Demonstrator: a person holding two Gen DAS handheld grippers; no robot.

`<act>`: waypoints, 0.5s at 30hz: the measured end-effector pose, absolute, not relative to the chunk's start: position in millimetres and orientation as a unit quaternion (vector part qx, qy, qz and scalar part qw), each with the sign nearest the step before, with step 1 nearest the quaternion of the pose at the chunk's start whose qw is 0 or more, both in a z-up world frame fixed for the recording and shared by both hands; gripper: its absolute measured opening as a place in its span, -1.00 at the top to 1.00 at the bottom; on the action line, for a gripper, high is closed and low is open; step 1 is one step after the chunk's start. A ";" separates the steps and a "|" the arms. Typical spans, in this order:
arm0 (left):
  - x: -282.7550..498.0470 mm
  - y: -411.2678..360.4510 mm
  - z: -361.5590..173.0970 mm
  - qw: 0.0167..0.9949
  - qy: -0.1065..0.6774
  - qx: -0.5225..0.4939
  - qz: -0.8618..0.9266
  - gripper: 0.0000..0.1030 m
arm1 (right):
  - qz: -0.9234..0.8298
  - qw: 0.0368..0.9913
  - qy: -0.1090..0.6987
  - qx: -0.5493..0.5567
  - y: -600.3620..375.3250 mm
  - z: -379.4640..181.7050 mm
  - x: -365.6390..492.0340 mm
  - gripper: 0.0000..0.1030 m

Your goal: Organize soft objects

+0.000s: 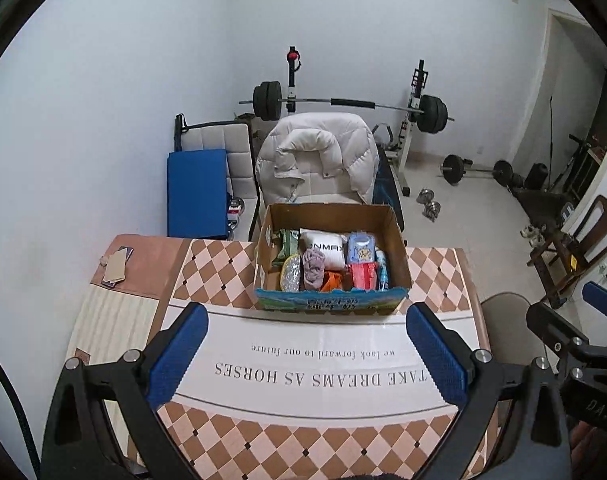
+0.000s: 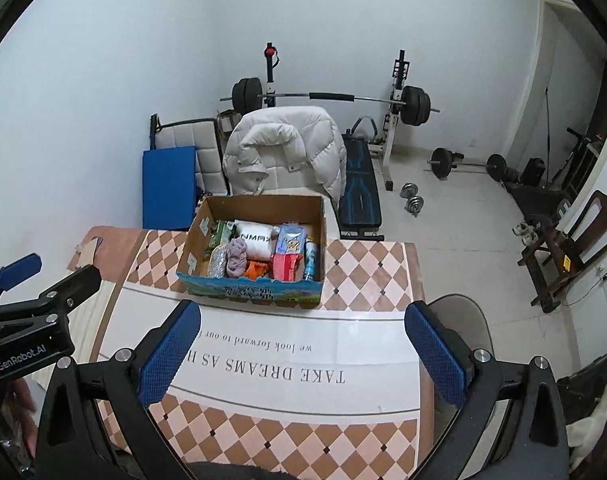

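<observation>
A cardboard box (image 1: pixel 397 248) stands at the far side of the table (image 1: pixel 223 272); it also shows in the right wrist view (image 2: pixel 319 232). Inside lie several soft items: a white pillow pack (image 1: pixel 325 250), a mauve cloth (image 1: pixel 313 270), an orange cloth (image 1: pixel 330 281), a red pack (image 1: pixel 362 275), a blue pack (image 1: pixel 359 250) and a green pack (image 1: pixel 287 245). My left gripper (image 1: pixel 307 356) is open and empty above the near table. My right gripper (image 2: pixel 303 356) is open and empty beside it, to the right.
A small card and phone (image 1: pixel 117 266) lie at the table's far left. A white jacket on a chair (image 1: pixel 315 160) stands behind the box. A round stool (image 2: pixel 459 320) stands at the table's right. Weights and a bench (image 2: pixel 359 184) fill the floor beyond.
</observation>
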State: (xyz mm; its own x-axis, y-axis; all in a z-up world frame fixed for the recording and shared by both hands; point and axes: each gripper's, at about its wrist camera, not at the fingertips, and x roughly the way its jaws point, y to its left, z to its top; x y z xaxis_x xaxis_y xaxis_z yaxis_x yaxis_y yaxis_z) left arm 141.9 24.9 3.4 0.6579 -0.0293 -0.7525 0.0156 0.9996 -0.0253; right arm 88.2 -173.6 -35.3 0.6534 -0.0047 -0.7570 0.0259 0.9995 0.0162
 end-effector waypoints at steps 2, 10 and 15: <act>145.0 24.0 2.6 0.912 0.411 -0.004 -0.008 -1.00 | -0.012 0.910 0.415 0.014 -175.6 -35.2 91.8 -1.00; 152.0 29.4 2.3 0.917 0.398 -0.002 0.012 -1.00 | -0.029 0.916 0.401 0.016 -183.7 -33.8 108.4 -1.00; 153.9 31.2 4.7 0.921 0.390 -0.001 0.017 -1.00 | -0.031 0.918 0.396 0.011 -183.6 -32.3 117.3 -1.00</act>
State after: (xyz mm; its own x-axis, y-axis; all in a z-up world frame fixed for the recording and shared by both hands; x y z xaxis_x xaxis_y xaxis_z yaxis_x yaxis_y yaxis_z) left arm 153.9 31.2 4.7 0.6952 0.0297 -0.7182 -0.0319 0.9994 0.0105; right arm 117.3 -183.6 -32.3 0.6843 -0.0477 -0.7276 0.0658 0.9978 -0.0035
